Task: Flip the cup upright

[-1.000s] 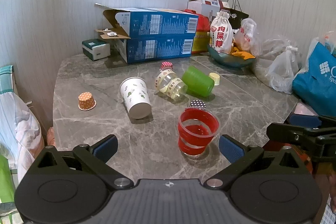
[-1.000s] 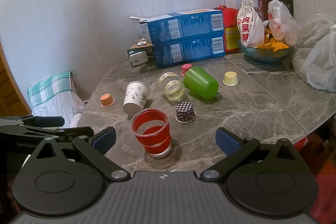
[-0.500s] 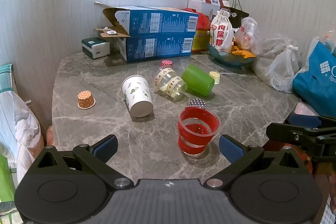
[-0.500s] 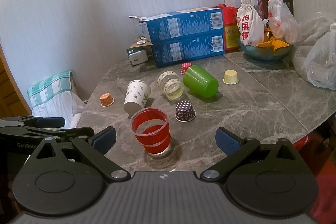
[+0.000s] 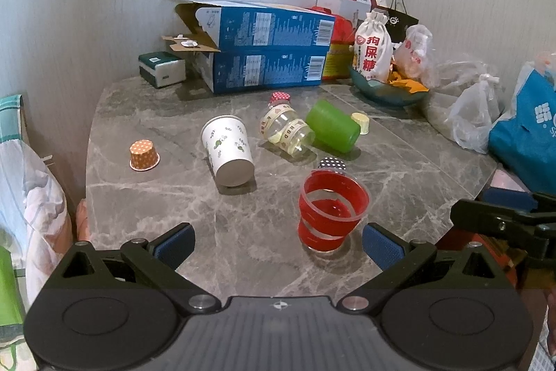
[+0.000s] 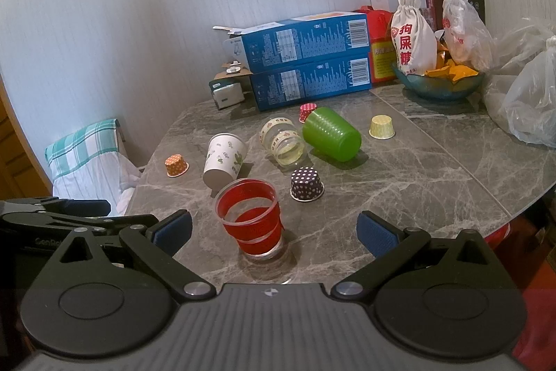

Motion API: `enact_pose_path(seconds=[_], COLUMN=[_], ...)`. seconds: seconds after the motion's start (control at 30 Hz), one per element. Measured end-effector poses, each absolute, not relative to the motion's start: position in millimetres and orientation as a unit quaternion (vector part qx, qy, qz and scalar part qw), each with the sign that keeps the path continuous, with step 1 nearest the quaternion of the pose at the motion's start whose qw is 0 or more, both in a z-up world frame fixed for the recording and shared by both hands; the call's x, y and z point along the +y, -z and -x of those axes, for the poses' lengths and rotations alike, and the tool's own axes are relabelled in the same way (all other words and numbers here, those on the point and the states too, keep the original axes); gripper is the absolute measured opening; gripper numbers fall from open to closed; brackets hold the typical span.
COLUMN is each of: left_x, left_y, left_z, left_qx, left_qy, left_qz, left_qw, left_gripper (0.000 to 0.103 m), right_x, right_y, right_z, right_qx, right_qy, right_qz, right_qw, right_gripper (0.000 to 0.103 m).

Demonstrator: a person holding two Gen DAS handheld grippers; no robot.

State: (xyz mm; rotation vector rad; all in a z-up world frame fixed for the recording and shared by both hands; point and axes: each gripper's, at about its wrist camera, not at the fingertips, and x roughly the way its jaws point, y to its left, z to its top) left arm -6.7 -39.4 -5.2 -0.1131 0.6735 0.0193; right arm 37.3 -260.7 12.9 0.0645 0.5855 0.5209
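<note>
- Left gripper (image 5: 277, 244) hangs over the near table edge, jaws spread wide, nothing between them.
- Right gripper (image 6: 274, 230) likewise gapes wide, holding nothing.
- Red cup (image 5: 330, 211) stands upright on the marble table (image 5: 146, 204), just ahead of both claws.
- Behind it, a dark dotted cupcake liner (image 6: 307, 183) sits mouth down.
- Further on, the white paper cup (image 5: 229, 149), a clear cup (image 5: 286, 131) and a green cup (image 5: 333, 126) lie on their sides.
- Blue boxes (image 5: 267, 58) stack against the wall.
</note>
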Motion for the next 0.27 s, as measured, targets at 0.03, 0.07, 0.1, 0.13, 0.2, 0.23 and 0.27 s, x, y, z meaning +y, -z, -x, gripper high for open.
enact_pose_path(seconds=[0.03,0.07,0.1,0.13,0.2,0.23,0.27], left_x=[-39,-39,-38,-38,-38,-38,-38], left_y=[5,5,5,5,7,8,8], left_z=[6,6,5,5,3,4,3], left_qx=[0.329,0.327,0.326,0.326,0.326,0.324,0.322], left_qy=[-0.01,-0.008,-0.004,0.0,0.003,0.004,0.005], left_qz=[0.054,0.053,0.054,0.055,0.057,0.055,0.054], left_qw=[0.943,0.944,0.944,0.944,0.944,0.944,0.945], left_gripper=[0.103,0.103,0.103,0.103,0.103,0.103,0.103], right_x=[-260,-259,-258,-256,-253,-252,-250], right_y=[-12,-12,-11,-11,-9,-8,-6], right_z=[-36,-34,-33,-31,-30,-31,-33], right_qx=[0.277,0.267,0.259,0.251,0.242,0.243,0.248], right_qy=[-0.254,-0.254,-0.255,-0.256,-0.262,-0.266,-0.27], right_qz=[-0.03,-0.025,-0.021,-0.015,-0.01,-0.01,-0.013], right_qw=[0.926,0.929,0.931,0.933,0.934,0.933,0.93], right_gripper=[0.102,0.102,0.102,0.102,0.102,0.102,0.102])
